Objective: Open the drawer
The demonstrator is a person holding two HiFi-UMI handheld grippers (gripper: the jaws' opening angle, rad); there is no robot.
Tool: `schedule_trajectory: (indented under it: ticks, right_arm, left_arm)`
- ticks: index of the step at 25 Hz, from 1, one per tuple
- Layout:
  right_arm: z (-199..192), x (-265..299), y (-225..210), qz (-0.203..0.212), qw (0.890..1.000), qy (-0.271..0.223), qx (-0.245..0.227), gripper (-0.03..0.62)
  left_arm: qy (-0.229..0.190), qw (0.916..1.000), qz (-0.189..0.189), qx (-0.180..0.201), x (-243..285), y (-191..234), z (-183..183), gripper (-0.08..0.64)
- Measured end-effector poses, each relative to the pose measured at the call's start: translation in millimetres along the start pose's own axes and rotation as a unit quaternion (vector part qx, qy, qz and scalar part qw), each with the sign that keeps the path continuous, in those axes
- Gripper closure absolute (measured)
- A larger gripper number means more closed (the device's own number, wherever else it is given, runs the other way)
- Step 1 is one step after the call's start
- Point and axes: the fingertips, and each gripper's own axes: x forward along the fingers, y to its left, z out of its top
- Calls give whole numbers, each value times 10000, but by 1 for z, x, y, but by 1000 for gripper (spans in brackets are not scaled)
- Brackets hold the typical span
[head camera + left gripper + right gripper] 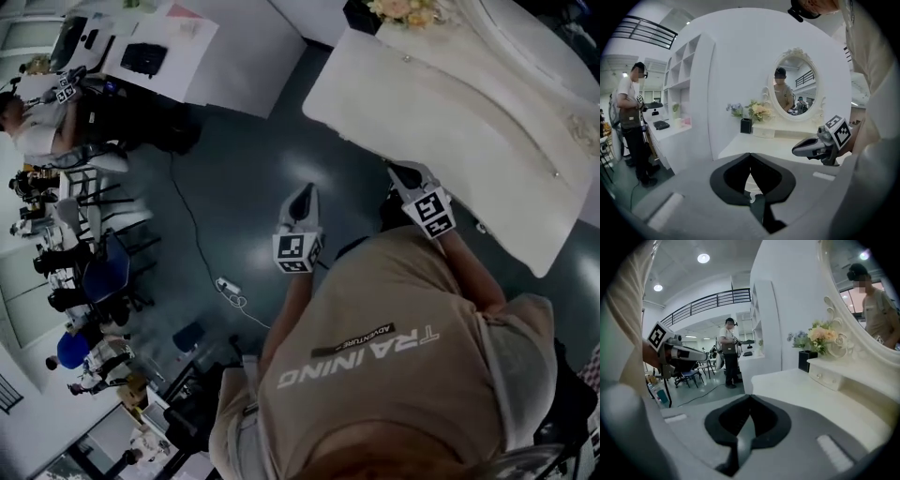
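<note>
Though neither gripper touches it, the white tabletop (801,390) spreads ahead of both pairs of jaws. Beyond and above the jaws of the left gripper (750,155), an oval mirror (794,91) in a carved white frame stands at the back of the tabletop. Left of the mirror, straight ahead of those jaws and far past their tips, a bunch of pale flowers (759,111) sits beside a black square pot (746,125). The drawer (829,377) is small, white and closed, with a small knob on its front. It lies ahead and to the right of the jaws of the right gripper (750,397), well apart from them, in a raised shelf under the mirror. Both pairs of jaws are pressed together with nothing between them.
</note>
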Motion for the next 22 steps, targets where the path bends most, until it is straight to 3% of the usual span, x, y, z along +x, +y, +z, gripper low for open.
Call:
schedule_trajectory:
  ticks: [5,10,14,18,22]
  right_arm:
    - [-3,24,-9,-265,9994,10,199,589]
    - [-1,0,-40,-1227,9907,-104,571,589]
    - [-8,-29,-56,-2237,9692,-115,1024,589]
    - [-4,-36,-45,-2667,9548,-55,1313,589]
    - [13,-30,-39,-3035,9397,-176,1565,589]
  left_arm:
    - [151,9971,-721,188,53,2,-7,552]
    - [383,9846,-1611,561,92,-11,-5,552]
    - [386,9655,-2410,908,119,-22,6,552]
    - [384,9452,-2995,1239,129,-21,9,552]
    - [632,9249,-3522,1288,143,-16,-10,552]
